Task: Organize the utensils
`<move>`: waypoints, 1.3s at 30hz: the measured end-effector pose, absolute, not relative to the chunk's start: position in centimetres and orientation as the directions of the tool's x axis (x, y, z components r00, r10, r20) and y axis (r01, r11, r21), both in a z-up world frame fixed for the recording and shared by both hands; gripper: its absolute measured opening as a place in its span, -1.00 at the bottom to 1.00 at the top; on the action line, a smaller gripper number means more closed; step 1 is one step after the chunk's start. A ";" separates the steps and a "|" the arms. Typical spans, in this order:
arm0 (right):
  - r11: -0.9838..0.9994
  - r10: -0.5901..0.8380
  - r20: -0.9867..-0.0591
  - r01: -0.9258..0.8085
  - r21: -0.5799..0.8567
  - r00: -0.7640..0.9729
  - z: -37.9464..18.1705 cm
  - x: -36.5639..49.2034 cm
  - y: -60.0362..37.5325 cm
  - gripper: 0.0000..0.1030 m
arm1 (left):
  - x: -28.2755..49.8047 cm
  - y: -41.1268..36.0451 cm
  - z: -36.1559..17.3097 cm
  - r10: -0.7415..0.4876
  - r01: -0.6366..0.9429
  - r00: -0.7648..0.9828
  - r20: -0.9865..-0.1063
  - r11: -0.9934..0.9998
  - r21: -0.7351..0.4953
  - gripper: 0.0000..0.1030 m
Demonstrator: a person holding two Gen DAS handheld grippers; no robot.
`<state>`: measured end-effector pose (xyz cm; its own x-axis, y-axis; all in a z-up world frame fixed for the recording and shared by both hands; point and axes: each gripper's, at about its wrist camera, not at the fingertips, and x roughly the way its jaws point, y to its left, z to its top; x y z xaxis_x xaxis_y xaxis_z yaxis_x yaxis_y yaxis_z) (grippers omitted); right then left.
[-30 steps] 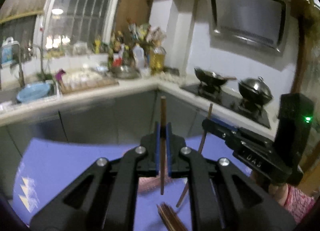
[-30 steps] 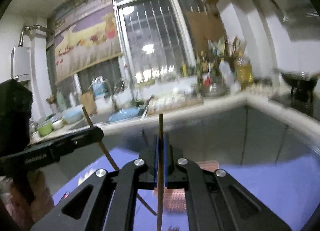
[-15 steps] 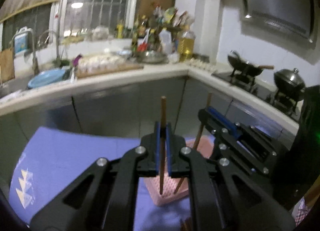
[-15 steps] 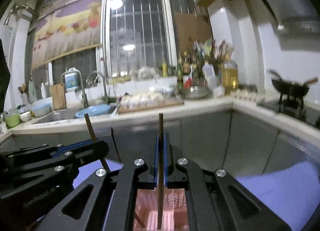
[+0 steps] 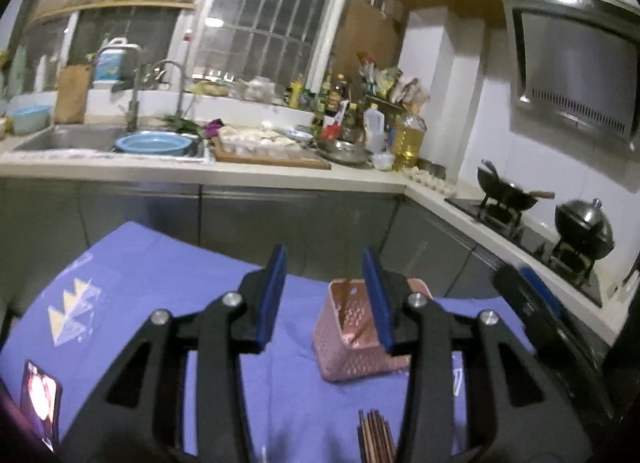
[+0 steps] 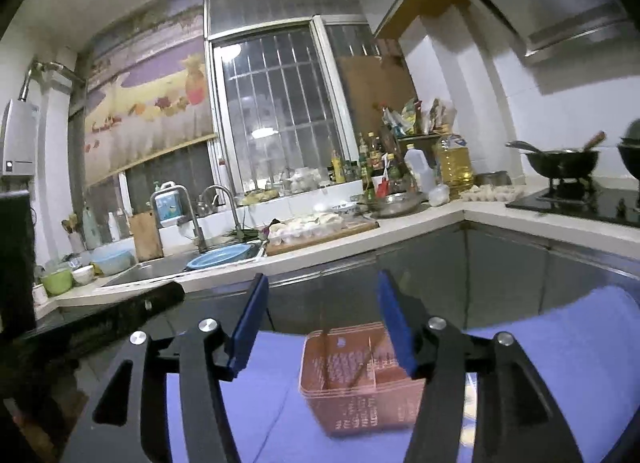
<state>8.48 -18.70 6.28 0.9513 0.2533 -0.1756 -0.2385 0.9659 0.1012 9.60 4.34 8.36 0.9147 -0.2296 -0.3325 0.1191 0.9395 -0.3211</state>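
Observation:
My left gripper (image 5: pixel 324 297) hangs just in front of a pink perforated basket (image 5: pixel 352 347) on the purple cloth. Its jaws are opening and the blue pads press on nothing. A thin brown chopstick (image 5: pixel 346 263), blurred, stands upright with its lower end inside the basket. My right gripper (image 6: pixel 322 323) is above the same basket (image 6: pixel 360 391), its jaws opening too, nothing gripped. Two blurred chopsticks (image 6: pixel 326 351) lean inside the basket. A bundle of brown chopsticks (image 5: pixel 376 437) lies on the cloth near the front edge. Each gripper shows at the edge of the other's view.
The purple cloth (image 5: pixel 160 287) covers the table. A phone (image 5: pixel 40 395) lies at its near left corner. Behind is a grey cabinet front and a counter with a sink (image 5: pixel 68 139), a blue basin (image 5: pixel 154 143), bottles and a stove with a wok (image 5: pixel 508 189).
Both grippers came down over the pink basket and opened. The chopstick each held has left the pads and dropped into the basket.

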 end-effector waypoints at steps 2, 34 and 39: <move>0.964 0.258 -0.190 -0.240 0.114 0.947 5.1 6.4 -19.3 0.12 | 8.3 5.1 7.4 -0.226 0.109 0.911 -0.345 0.939 -0.327 -0.27; 0.980 0.091 -0.792 -0.196 -0.036 0.604 -11.6 1.8 -20.8 -0.38 | 5.9 -6.2 -10.1 -0.376 0.321 0.457 -0.806 0.915 -0.245 -0.36; 0.983 0.088 -0.786 -0.182 -0.031 0.611 -11.7 1.8 -21.1 -0.38 | 6.1 -7.4 -10.1 -0.314 0.309 0.481 -0.818 0.934 -0.177 -0.40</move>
<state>1.82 -21.05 -11.73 0.6115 0.0883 -0.7863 -0.1823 0.9828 -0.0314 6.05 -7.43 -10.12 0.4812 -0.3143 -0.8183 0.3093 0.9343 -0.1770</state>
